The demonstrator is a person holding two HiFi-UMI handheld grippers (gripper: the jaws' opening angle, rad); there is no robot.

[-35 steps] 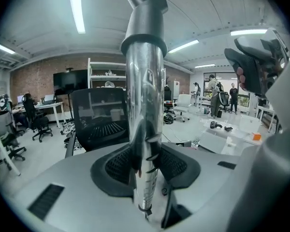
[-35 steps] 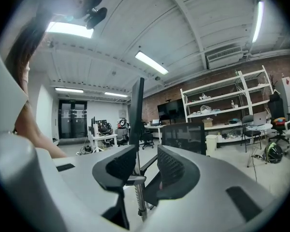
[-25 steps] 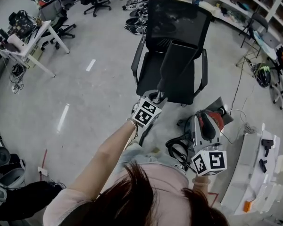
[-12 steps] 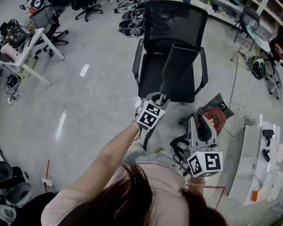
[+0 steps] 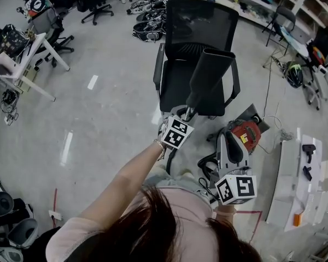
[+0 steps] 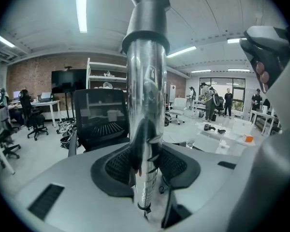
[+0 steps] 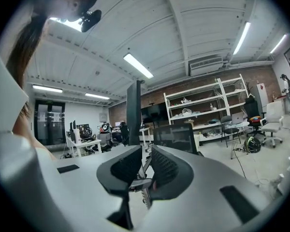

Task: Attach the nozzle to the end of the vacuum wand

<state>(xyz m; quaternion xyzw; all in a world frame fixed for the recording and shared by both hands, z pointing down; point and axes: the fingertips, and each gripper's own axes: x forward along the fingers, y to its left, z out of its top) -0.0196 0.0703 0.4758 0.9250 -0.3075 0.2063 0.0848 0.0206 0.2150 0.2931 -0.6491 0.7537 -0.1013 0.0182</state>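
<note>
Tube in my left, right empty
My left gripper clamps the chrome tube below its dark nozzle; my right gripper's 2 jaws have just been closing, nothing between.

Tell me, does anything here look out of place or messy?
The vacuum cleaner lies on the floor beside the office chair, with a black cable looped loosely by it. The left gripper holds the metal wand up in the air, dark nozzle topmost. Nothing looks spilled or broken.
</note>
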